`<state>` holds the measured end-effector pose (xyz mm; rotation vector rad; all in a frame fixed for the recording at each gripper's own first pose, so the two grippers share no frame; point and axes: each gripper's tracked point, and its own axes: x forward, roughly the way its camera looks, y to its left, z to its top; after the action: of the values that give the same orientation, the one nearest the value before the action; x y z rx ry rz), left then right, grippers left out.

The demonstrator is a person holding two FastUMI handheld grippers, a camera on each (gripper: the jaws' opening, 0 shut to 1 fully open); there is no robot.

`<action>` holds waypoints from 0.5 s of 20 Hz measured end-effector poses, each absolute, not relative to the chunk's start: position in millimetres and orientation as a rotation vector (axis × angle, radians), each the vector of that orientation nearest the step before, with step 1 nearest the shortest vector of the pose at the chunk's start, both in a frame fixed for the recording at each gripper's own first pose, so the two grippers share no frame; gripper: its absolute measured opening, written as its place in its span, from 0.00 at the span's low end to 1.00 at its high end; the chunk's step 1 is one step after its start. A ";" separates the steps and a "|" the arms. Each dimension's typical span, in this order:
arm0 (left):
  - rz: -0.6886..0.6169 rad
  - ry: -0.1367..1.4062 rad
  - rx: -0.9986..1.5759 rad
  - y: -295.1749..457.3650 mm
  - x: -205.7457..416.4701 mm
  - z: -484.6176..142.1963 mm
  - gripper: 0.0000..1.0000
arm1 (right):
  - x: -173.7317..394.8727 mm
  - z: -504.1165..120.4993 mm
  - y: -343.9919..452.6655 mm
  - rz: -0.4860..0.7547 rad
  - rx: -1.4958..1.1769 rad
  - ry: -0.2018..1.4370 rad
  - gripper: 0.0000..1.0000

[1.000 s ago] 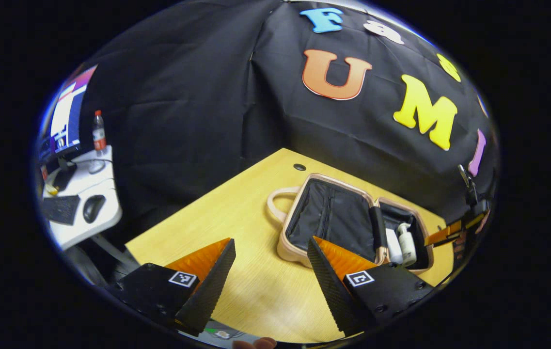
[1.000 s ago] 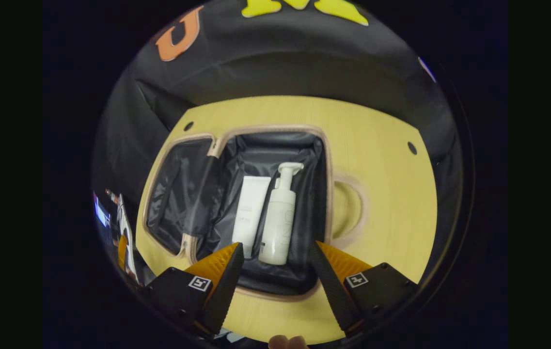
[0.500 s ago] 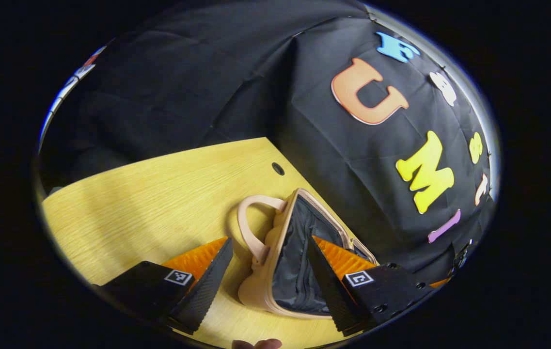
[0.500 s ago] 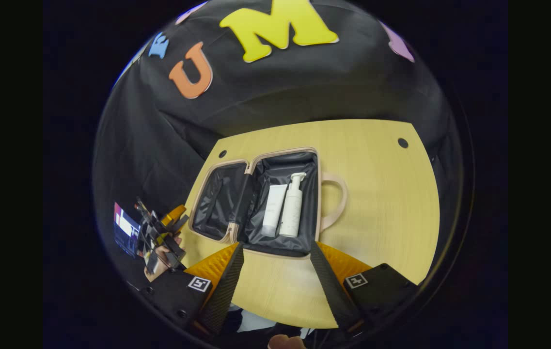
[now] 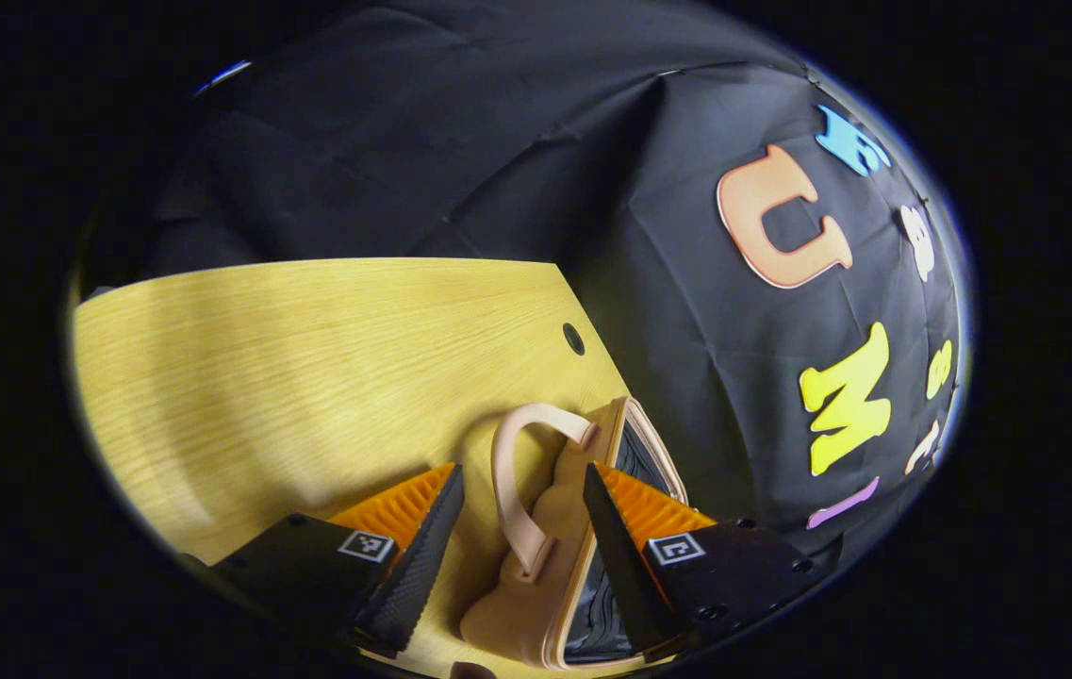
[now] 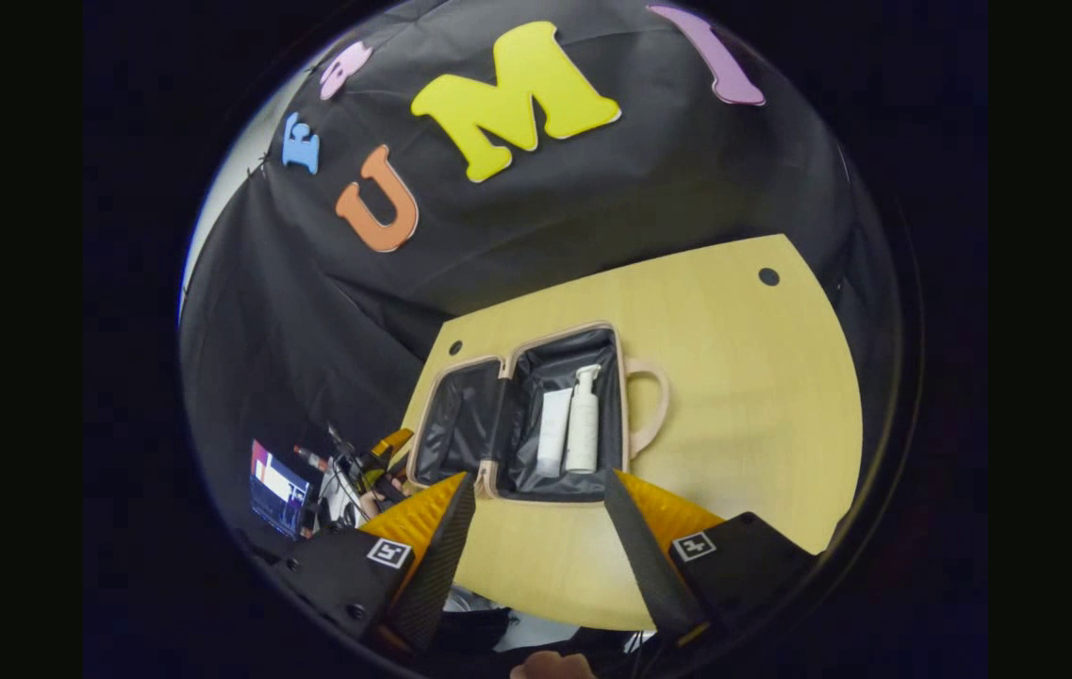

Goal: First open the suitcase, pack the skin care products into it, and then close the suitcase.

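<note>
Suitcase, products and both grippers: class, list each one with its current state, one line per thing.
suitcase: open, lying flat on the table.
pump bottle: lying inside the suitcase's handle-side half.
tube: lying inside, beside the pump bottle.
left gripper: open, fingers either side of the suitcase's handle edge.
right gripper: open, empty, in front of the suitcase.
</note>
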<state>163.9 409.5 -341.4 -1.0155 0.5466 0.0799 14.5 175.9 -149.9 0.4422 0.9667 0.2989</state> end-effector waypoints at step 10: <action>0.159 0.632 -1.043 402.7 179.0 -357.0 0.12 | -2.7 -111.4 146.4 0.319 0.370 0.802 0.77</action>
<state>179.0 402.7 -357.0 -1.0428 0.6325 0.1594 -2.7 146.4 -111.4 0.3702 0.8024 0.3194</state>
